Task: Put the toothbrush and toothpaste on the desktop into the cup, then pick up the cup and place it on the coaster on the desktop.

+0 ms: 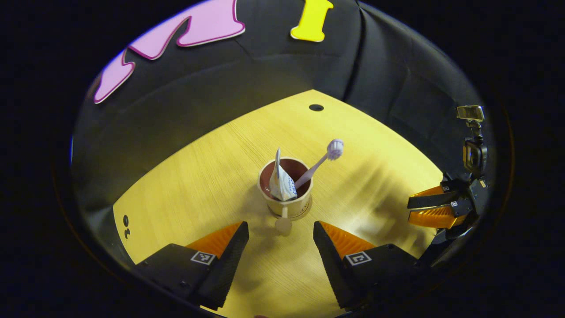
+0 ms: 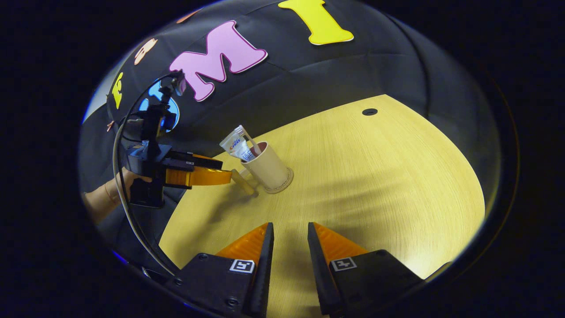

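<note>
In the left gripper view, the left gripper (image 1: 281,229) sits nearest, low over the desk (image 1: 212,176), its two fingers spread wide with nothing between them. Just ahead of the gap, and apart from both fingers, stands the cup (image 1: 287,194). It is upright on the round coaster (image 1: 304,213), whose rim peeks out under the cup's base. A small handle on the cup points back toward the left gripper. Inside the cup, the toothpaste (image 1: 281,182) leans against the left wall, its flat crimped end up. The toothbrush (image 1: 318,163) leans out over the cup's right rim, bristle head raised up and to the right. Right of the cup, well apart from it near the desk's edge, the right gripper (image 1: 430,207) shows side-on. Beyond the cup, a dark round hole (image 1: 316,107) lies in the desk near its far corner.

In the right gripper view, the right gripper (image 2: 290,247) is nearest, fingers a narrow gap apart and empty above bare desk (image 2: 375,176). Farther off, the cup (image 2: 269,170) stands on the coaster (image 2: 282,185), with the toothpaste (image 2: 236,145) and the toothbrush (image 2: 247,137) sticking out of its mouth to the left. Left of the cup, the left gripper (image 2: 220,174) is near its handle side, held by a hand (image 2: 126,179). The hole (image 2: 370,111) lies far right of the cup.
</note>
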